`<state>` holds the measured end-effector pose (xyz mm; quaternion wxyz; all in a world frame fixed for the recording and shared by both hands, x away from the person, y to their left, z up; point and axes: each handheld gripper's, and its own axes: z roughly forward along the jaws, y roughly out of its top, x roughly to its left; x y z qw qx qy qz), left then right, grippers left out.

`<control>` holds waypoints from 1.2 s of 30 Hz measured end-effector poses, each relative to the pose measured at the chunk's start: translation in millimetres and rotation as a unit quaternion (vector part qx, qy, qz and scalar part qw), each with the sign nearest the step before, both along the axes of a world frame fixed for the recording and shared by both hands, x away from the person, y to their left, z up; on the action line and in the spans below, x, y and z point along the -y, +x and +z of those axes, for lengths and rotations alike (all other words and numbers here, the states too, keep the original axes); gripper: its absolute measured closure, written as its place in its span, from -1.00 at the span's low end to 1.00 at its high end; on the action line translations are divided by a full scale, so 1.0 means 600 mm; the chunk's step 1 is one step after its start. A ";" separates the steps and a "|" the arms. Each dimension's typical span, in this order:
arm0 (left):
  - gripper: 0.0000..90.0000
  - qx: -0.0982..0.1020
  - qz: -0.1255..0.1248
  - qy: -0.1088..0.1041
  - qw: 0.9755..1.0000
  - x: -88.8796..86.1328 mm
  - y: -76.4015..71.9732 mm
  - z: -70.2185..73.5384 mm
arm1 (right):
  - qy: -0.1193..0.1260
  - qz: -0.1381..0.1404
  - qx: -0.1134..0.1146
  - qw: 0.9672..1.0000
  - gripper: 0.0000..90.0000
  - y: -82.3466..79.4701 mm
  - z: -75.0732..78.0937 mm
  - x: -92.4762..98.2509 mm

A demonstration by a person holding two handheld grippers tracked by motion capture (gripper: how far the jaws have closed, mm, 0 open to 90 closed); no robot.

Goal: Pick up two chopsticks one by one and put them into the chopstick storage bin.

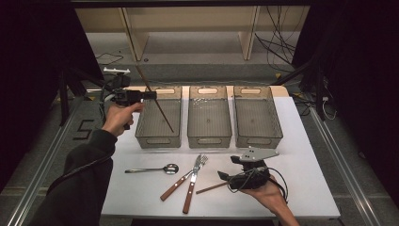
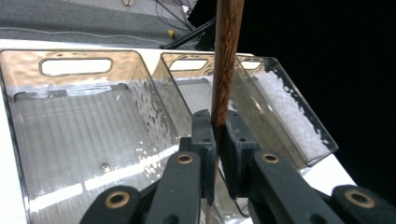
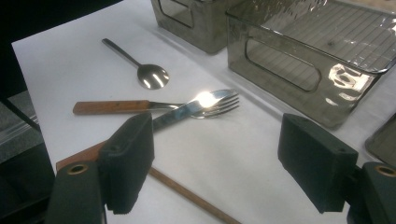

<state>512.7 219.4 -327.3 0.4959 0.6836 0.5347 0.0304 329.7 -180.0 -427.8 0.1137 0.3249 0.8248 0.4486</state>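
In the high view, the left gripper (image 1: 151, 95) is held up at the far left corner of the white surface (image 1: 306, 188), its jaws pinching a dark wooden chopstick (image 1: 157, 103) that slants down into the left bin (image 1: 159, 117). Two more clear bins stand beside it, the middle bin (image 1: 209, 117) and the right bin (image 1: 256, 117). Nearer the person lie a spoon (image 1: 153, 169), a fork (image 1: 181, 179) and a knife (image 1: 192, 186), the last two with wooden handles and crossed near their metal ends. The right gripper (image 1: 225, 177) rests low in the person's hand at the near right, with a second chopstick (image 1: 211, 188) lying on the surface just beside it.

In the left gripper view, the jaws are pressed tight on the chopstick (image 2: 225, 60), which rises upright between them over the bins; the left bin (image 2: 70, 130) lies below.

In the right gripper view, the jaws are spread wide with nothing gripped. The second chopstick (image 3: 191, 196) lies on the surface near the left jaw, running under it. Beyond are the fork (image 3: 140, 106), the knife (image 3: 187, 112) and the spoon (image 3: 152, 75), with a bin (image 3: 299, 60) to the right.
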 end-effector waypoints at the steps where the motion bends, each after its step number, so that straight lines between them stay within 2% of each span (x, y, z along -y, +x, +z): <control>1: 0.86 -0.003 0.001 0.003 1.000 0.001 0.004 -0.002 | 0.000 0.000 0.000 1.000 -0.38 0.000 0.000 0.000; 7: 0.86 -0.014 0.009 0.008 1.000 0.007 0.019 -0.013 | 0.000 -0.001 -0.003 1.000 -0.38 0.000 -0.002 0.001; 14: 0.86 -0.032 0.005 0.014 0.999 0.019 0.030 -0.031 | -0.004 0.001 -0.004 1.000 -0.38 0.000 -0.004 0.000; 18: 0.85 -0.039 0.006 0.020 0.999 0.024 0.033 -0.040 | -0.005 0.001 -0.004 1.000 -0.38 -0.001 -0.004 0.000; 20: 0.85 -0.043 0.008 0.015 0.999 0.025 0.034 -0.045 | -0.005 0.001 -0.003 1.000 -0.38 0.000 -0.004 0.000; 30: 0.85 -0.065 0.000 0.021 0.998 0.036 0.038 -0.067 | -0.007 0.003 -0.005 1.000 -0.38 -0.001 -0.005 -0.001; 36: 0.84 -0.072 -0.005 0.035 0.997 0.045 0.040 -0.073 | -0.009 0.004 -0.005 1.000 -0.38 -0.001 -0.006 -0.001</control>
